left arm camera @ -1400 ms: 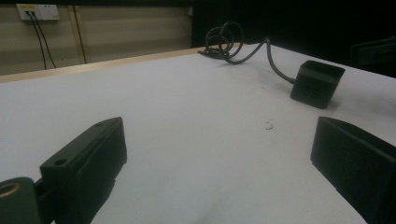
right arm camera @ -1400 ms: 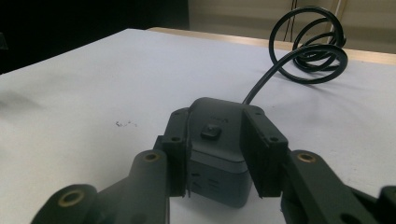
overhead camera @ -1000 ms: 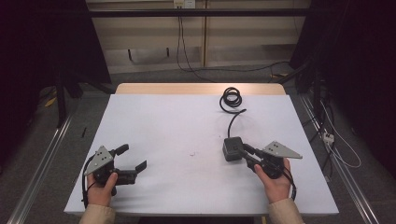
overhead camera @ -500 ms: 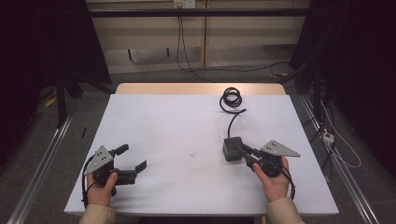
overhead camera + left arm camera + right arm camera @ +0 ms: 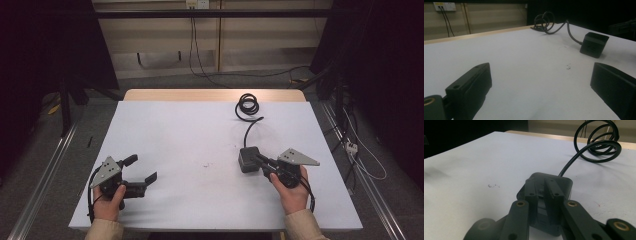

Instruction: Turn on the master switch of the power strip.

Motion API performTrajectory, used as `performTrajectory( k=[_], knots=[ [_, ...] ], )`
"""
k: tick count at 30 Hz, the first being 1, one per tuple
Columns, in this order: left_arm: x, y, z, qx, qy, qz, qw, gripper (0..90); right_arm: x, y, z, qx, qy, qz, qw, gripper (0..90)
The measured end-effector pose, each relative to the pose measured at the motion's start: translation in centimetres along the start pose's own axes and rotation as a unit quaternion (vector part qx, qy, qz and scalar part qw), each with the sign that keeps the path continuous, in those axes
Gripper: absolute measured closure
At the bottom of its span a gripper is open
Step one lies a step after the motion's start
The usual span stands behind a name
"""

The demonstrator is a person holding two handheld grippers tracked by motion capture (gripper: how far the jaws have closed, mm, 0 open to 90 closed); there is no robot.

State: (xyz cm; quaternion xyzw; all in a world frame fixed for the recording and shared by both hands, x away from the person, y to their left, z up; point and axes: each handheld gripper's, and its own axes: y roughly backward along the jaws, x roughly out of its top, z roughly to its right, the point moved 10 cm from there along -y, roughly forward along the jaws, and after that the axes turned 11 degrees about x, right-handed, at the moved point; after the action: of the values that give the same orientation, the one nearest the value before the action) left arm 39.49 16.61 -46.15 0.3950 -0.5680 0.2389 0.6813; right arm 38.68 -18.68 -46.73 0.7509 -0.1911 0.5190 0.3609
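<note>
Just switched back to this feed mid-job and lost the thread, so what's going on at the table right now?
A person works at the white table with a gripper in each hand. The right gripper has its jaws nearly closed at a black power adapter, seemingly pinching a part on its top. The adapter sits on the table, its cable running to a coil near the far edge. The left gripper rests open at the near left, holding nothing.

tabletop (image 5: 190, 145): matt white, smooth, pale wood far edge | adapter block (image 5: 247, 159): matt black plastic | cable (image 5: 247, 106): glossy black rubbery sheath | right hand-held gripper (image 5: 261, 161): matt black plastic
</note>
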Motion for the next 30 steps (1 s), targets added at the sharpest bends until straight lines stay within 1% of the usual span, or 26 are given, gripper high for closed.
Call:
performTrajectory(
  k=[3,6,15,18,21,24,27,30],
  knots=[
    [0.01,0.01,-0.02,-0.001,-0.003,0.000,1.0000,3.3,0.09,-0.04,0.02,0.000,-0.001,-0.001,1.0000,82.9],
    [0.04,0.02,-0.01,0.000,0.000,0.001,1.0000,3.3,0.24,-0.13,0.05,0.002,-0.002,-0.001,1.0000,84.1],
    [0.03,0.00,-0.01,-0.001,-0.001,0.001,1.0000,3.3,0.41,-0.26,0.16,0.005,-0.007,-0.001,1.0000,88.0],
    [0.01,-0.01,-0.02,-0.001,-0.001,0.001,1.0000,3.3,0.48,-0.32,0.25,0.004,-0.006,-0.002,1.0000,90.0],
    [0.00,-0.02,-0.04,0.000,-0.001,0.001,1.0000,3.3,0.49,-0.34,0.25,0.006,-0.006,-0.004,1.0000,90.0],
    [0.03,-0.05,0.02,0.000,0.005,0.003,1.0000,3.3,0.60,-0.41,0.23,0.007,-0.003,-0.006,1.0000,90.0],
    [-0.02,-0.04,-0.02,-0.001,0.001,0.001,1.0000,3.3,0.74,-0.53,0.29,0.004,-0.002,-0.005,1.0000,90.0],
    [-0.02,-0.04,-0.01,0.000,0.001,0.001,1.0000,3.3,0.81,-0.61,0.36,0.003,-0.003,-0.006,1.0000,90.0]
  ],
)
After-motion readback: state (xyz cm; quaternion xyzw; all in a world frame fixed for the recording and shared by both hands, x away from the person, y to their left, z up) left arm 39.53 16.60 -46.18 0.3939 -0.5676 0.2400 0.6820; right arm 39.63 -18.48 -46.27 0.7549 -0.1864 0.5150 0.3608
